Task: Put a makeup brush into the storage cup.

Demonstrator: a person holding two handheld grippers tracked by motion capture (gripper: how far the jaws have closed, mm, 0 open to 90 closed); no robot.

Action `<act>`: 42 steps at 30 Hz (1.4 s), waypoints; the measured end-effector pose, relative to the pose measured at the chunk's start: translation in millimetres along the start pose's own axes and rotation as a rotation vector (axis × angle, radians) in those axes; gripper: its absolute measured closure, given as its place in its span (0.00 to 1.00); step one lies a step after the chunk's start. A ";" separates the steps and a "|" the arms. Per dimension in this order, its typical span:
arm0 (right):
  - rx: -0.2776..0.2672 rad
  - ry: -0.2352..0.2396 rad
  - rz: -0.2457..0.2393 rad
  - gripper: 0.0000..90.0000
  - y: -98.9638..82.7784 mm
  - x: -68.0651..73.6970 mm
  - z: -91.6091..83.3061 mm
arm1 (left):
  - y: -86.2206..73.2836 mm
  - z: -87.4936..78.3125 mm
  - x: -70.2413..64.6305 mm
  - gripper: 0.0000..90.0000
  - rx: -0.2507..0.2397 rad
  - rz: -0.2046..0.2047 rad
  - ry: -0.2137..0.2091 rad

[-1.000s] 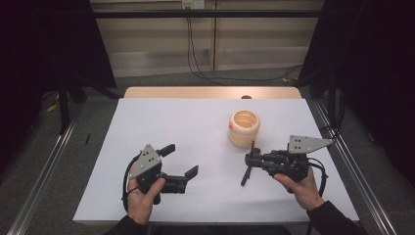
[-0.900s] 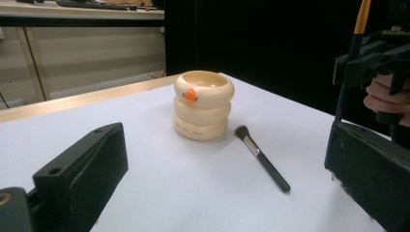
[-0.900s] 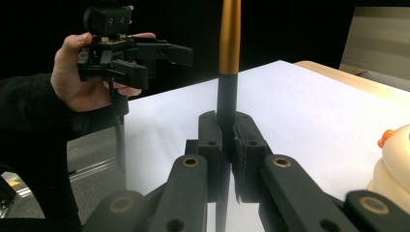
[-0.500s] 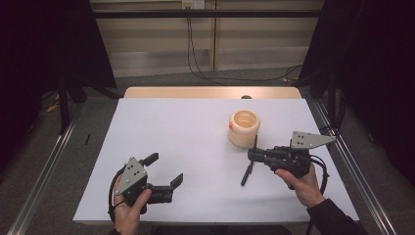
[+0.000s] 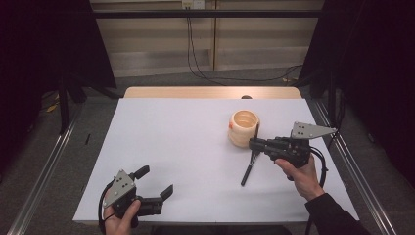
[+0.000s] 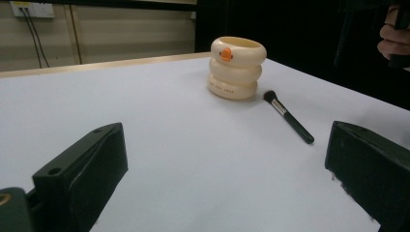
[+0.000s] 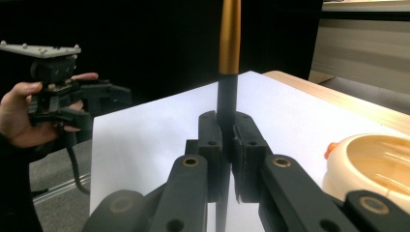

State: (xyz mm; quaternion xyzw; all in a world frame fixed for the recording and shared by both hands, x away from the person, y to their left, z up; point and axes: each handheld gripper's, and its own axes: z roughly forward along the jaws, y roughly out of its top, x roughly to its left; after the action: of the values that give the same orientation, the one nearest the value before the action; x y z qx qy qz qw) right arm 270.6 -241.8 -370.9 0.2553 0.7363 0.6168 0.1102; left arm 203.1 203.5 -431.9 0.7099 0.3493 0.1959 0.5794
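Right gripper [image 5: 255, 144]: my jaws are clamped on the brush [image 5: 250, 160], just beside the cream holder [image 5: 243, 128].
Left gripper [image 5: 155, 184]: my jaws gape wide, holding nothing, well apart from the holder.

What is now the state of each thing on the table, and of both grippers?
Left gripper: open, empty.
Right gripper: shut on the gold-banded brush.
Black brush: lying flat on the table, free.
Duck holder: standing upright.
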 end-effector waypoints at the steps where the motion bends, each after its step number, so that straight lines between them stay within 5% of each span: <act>1: 0.002 -0.012 -0.005 0.93 0.7 -0.8 0.2 | -0.7 -1.2 1.3 0.01 0.001 0.000 -0.004; 24: -0.041 -0.105 -0.003 0.93 38.6 -37.9 27.6 | -3.3 0.2 7.2 0.01 0.007 -0.001 0.015; 30: -0.041 -0.150 -0.024 0.93 44.0 -47.5 35.1 | -3.6 0.1 7.0 0.02 0.004 -0.001 0.020; 40: -0.041 -0.240 0.007 0.93 38.7 -70.5 45.9 | -4.3 1.1 7.1 0.01 0.013 0.001 -0.001; 42: -0.045 -0.256 0.005 0.93 39.1 -74.6 46.5 | -3.9 1.4 5.5 0.01 0.022 0.027 0.008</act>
State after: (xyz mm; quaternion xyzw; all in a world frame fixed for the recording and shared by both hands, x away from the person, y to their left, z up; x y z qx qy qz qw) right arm 365.2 -236.2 -354.6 0.3314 0.7016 0.5958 0.2073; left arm 206.8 206.9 -436.7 0.7201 0.3439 0.2026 0.5676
